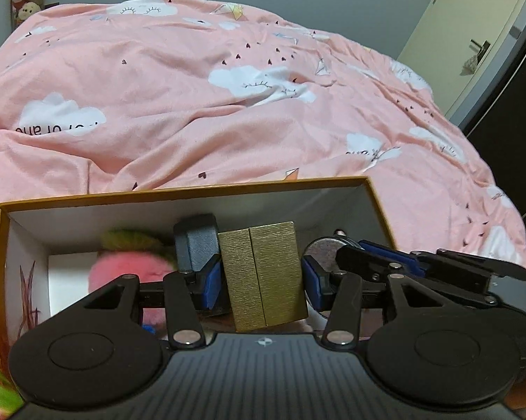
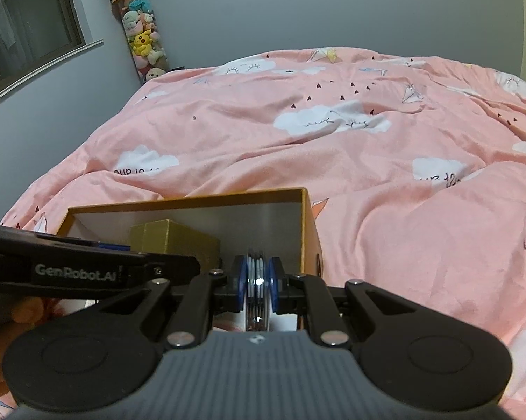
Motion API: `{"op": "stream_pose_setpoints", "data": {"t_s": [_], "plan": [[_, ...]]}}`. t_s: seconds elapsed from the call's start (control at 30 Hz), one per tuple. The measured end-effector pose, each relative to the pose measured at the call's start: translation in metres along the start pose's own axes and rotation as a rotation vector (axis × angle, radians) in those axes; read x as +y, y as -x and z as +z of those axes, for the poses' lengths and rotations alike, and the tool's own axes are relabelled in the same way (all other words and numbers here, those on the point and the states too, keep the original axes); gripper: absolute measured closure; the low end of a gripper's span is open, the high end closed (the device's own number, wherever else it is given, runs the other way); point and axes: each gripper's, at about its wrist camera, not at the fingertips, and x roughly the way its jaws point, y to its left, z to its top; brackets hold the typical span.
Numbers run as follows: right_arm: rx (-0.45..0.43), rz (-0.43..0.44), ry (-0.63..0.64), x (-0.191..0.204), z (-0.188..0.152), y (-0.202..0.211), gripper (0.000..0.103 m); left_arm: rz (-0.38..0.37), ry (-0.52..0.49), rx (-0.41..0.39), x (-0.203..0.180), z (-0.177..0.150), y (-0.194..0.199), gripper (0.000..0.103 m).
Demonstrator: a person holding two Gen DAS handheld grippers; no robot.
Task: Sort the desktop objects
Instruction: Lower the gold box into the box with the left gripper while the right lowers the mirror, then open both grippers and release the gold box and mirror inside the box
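Both hand-held grippers grasp objects over the open cardboard box (image 1: 375, 203).
Left hand-held gripper (image 1: 263, 280) clamps a ribbed gold box (image 1: 263, 273); right hand-held gripper (image 2: 257, 285), at its 3 o'clock, pinches a shiny round metal disc (image 2: 257, 290).

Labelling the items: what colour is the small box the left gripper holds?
Textured gold box, clearest in the left wrist view.
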Motion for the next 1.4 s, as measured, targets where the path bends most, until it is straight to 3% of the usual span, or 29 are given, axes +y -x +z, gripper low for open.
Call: {"op": "stream_pose_setpoints", "data": {"t_s": [0.6, 0.77, 0.97, 1.4], "plan": [[0.008, -0.015, 0.001, 0.003, 0.000, -0.005, 0.088, 0.001, -0.014, -0.019, 0.006, -0.006, -0.002, 0.044], [0.007, -0.018, 0.009, 0.006, -0.001, -0.008, 0.088, -0.017, -0.003, -0.074, 0.009, -0.010, 0.021, 0.044], [0.002, -0.052, 0.013, 0.014, 0.001, -0.017, 0.088, 0.024, -0.029, -0.114, 0.009, -0.026, 0.046, 0.044], [0.009, -0.105, 0.095, 0.029, -0.005, -0.020, 0.088, 0.072, -0.004, -0.093, 0.010, -0.064, 0.066, 0.044]]}}
